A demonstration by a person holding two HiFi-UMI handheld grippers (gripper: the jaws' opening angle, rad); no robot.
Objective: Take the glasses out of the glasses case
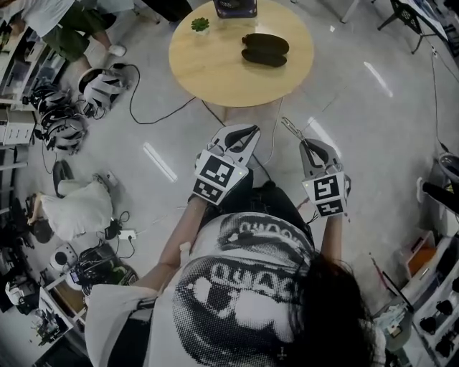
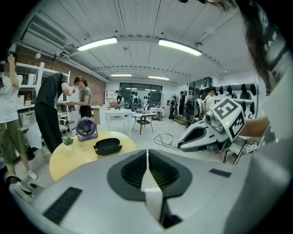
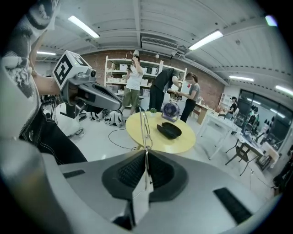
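The black glasses case lies open on the round wooden table, well ahead of both grippers. My right gripper is shut on thin wire-framed glasses, which stick out from its jaws over the floor. In the right gripper view the glasses rise from the shut jaws of the right gripper, with the case beyond. My left gripper is shut with nothing in it; the left gripper view shows the left gripper closed, with the case far off.
A small purple fan and a tiny potted plant stand at the table's far side. A black cable and piled gear lie on the floor at left. People stand by shelves behind the table.
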